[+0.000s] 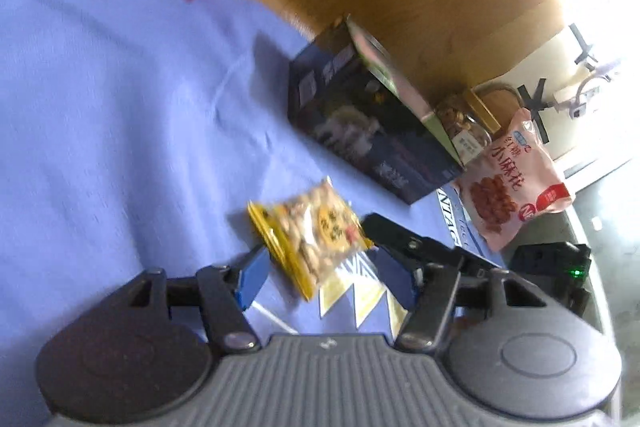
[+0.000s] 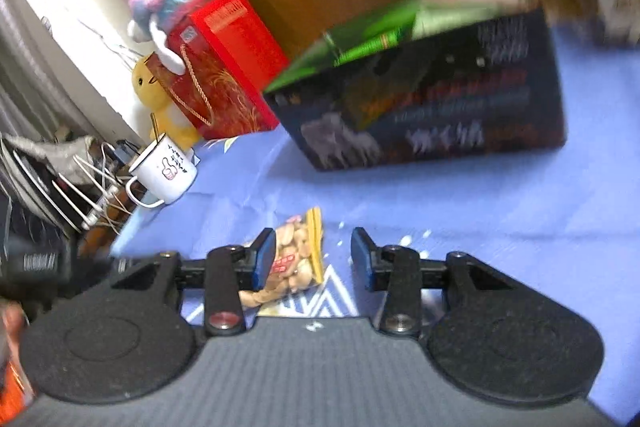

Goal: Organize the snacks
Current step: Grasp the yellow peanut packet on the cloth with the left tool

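On the blue cloth [image 1: 120, 107] just ahead of both claws we see one small peanut packet [image 1: 308, 231], clear-fronted with yellow edges and pale nuts showing through. Our left gripper [image 1: 320, 267] stands partly open around it, gripping nothing we can make out. Our right gripper [image 2: 314, 259] is likewise partly open, the packet [image 2: 296, 255] beside its left pad. Farther off stand one dark box [image 1: 360, 123], one pink snack bag [image 1: 516, 179], one nut jar [image 1: 460, 123] and one red gift bag [image 2: 224, 67].

Yellow-edged peanut packet [image 1: 310, 235] on blue cloth [image 1: 120, 127]; dark, perhaps navy, box [image 1: 360, 123]; pink bag [image 1: 516, 179].
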Motion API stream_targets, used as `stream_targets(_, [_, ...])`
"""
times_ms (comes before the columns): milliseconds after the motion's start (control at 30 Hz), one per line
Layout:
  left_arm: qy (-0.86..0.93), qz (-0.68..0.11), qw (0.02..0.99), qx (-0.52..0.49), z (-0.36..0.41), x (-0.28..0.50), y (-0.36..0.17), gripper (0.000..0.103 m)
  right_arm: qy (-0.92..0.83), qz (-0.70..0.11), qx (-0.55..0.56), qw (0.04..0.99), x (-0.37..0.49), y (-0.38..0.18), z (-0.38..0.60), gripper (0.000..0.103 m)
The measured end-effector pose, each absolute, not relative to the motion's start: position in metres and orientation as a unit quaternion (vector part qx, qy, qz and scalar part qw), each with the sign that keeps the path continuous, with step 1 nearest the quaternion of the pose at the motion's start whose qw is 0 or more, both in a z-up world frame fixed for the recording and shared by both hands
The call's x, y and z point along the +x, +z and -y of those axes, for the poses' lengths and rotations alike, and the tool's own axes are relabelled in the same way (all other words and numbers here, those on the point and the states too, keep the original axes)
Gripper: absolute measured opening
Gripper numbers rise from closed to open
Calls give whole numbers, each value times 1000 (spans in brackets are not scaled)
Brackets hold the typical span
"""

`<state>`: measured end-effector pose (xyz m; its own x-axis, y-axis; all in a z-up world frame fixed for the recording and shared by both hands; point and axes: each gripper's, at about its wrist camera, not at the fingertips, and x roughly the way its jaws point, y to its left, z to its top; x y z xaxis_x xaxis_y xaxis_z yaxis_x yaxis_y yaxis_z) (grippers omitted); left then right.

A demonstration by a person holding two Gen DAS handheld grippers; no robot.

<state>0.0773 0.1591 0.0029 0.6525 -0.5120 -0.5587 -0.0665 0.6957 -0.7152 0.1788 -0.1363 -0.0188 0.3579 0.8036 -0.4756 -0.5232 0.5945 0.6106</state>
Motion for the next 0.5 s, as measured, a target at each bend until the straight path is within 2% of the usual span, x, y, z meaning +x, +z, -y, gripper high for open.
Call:
stream_targets(67, [-132,-380,840,-365,-155,81,1,55,422,-399,197,790,175,-24,132,33])
stream_targets(100, [-127,-380,843,-360,-153,83,1,52,424,-400,197,788,170,-25,129,31])
stream_targets(167, [-117,-387,847,-346,-150,88,2,35,423,-396,182,794,158,-21,125,22])
stream_targets(300, [-132,-392,842,-346,-146,94,9,33,416,-375,160,813,141,-11,127,20])
stream_targets(500, [-169,-338,875,-302,-129,134,69,34,402,-298,153,852,146,33,142,19])
